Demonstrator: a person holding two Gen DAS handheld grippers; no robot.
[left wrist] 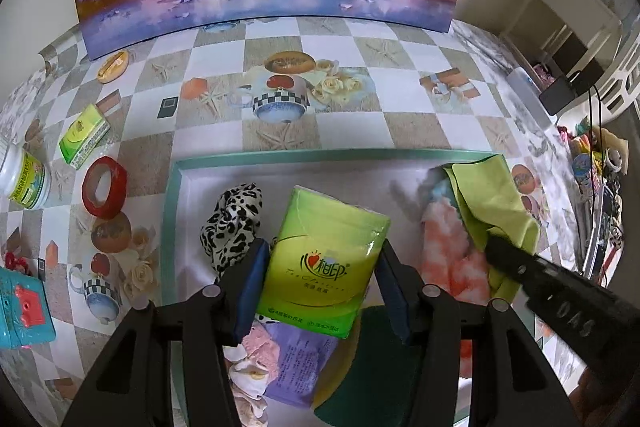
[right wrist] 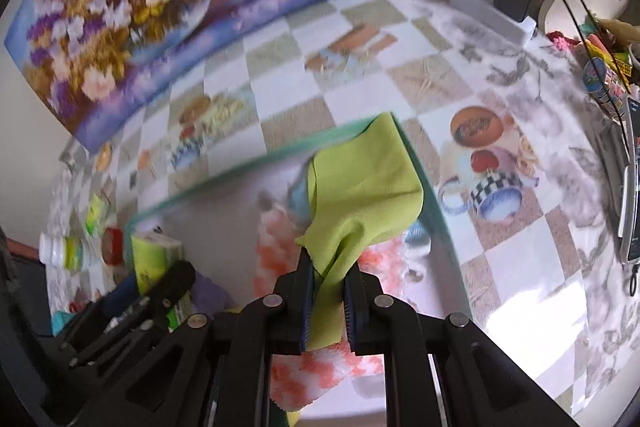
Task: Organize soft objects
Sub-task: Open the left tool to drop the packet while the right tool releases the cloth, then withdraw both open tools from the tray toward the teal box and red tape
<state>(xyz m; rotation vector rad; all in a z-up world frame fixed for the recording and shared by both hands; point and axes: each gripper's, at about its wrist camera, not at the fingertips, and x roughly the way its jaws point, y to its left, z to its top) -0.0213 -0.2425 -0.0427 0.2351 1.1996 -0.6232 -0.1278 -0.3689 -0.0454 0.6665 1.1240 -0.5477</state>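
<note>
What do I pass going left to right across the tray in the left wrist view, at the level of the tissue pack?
Tray's left rim → leopard-print cloth → green tissue pack held in the left gripper → pink-and-white fluffy cloth → lime-green cloth held by the right gripper.

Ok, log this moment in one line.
left tongs: gripping tissue pack | right tongs: gripping green cloth | both above tray
</note>
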